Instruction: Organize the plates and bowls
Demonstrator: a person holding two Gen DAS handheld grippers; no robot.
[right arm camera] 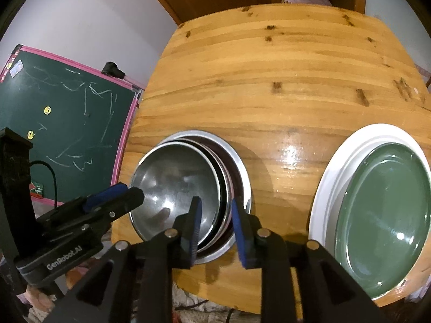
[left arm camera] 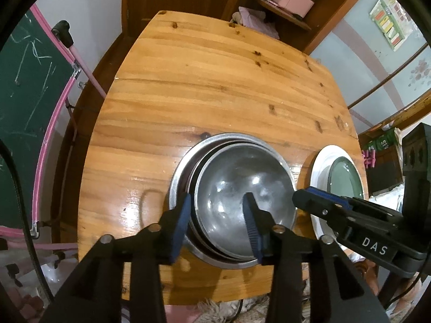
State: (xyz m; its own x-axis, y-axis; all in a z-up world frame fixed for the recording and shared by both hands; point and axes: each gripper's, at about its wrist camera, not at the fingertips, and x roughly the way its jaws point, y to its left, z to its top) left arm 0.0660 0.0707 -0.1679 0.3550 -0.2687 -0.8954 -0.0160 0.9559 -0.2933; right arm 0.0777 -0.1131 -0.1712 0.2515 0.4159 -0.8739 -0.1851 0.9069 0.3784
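A stack of steel bowls [left arm camera: 237, 188] sits near the front edge of the wooden table [left arm camera: 215, 80]; the top bowl lies tilted inside the larger ones. It also shows in the right wrist view [right arm camera: 177, 183]. To its right a green plate [right arm camera: 382, 215] rests on a white plate [right arm camera: 336, 161]. My left gripper [left arm camera: 218, 223] is open, its jaws straddling the left rims of the bowls. My right gripper [right arm camera: 215, 226] is open, its jaws straddling the right rims of the stack. Neither grips anything.
A green chalkboard with a pink frame [right arm camera: 67, 123] stands left of the table. A wooden cabinet with shelves [left arm camera: 282, 5] stands behind the table. The far half of the tabletop is bare wood.
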